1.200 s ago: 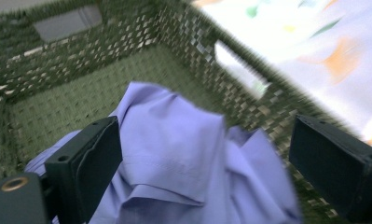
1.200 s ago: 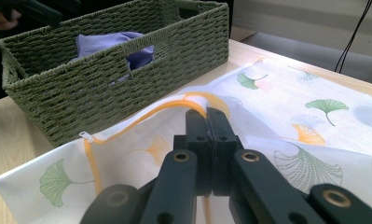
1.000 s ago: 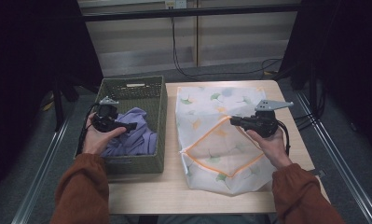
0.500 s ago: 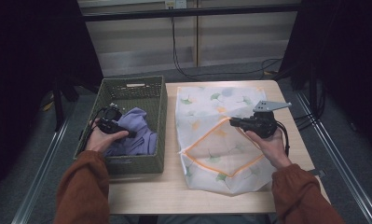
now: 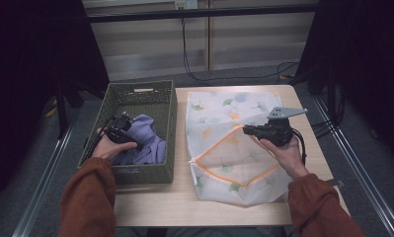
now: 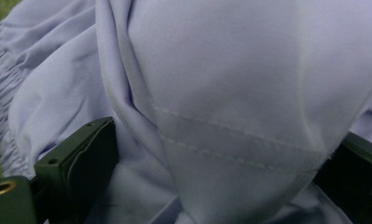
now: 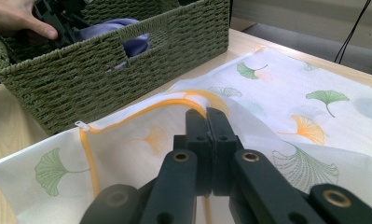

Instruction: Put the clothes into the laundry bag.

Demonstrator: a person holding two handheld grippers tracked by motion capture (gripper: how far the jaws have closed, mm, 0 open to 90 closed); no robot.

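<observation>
On the pale table (image 5: 175,207), pressed-together right gripper (image 7: 206,122) pinches the ginkgo-print mesh bag's (image 5: 219,111) orange-trimmed edge.

Looking like a lab recording rig, not a home: a small wooden table (image 5: 150,207) is standing between metal rails (image 5: 44,185), with dark curtains (image 5: 31,64) hanging on both sides. Loose cables (image 5: 194,64) are trailing over the grey floor (image 5: 244,74) behind it, under a metal crossbar (image 5: 204,12).
</observation>
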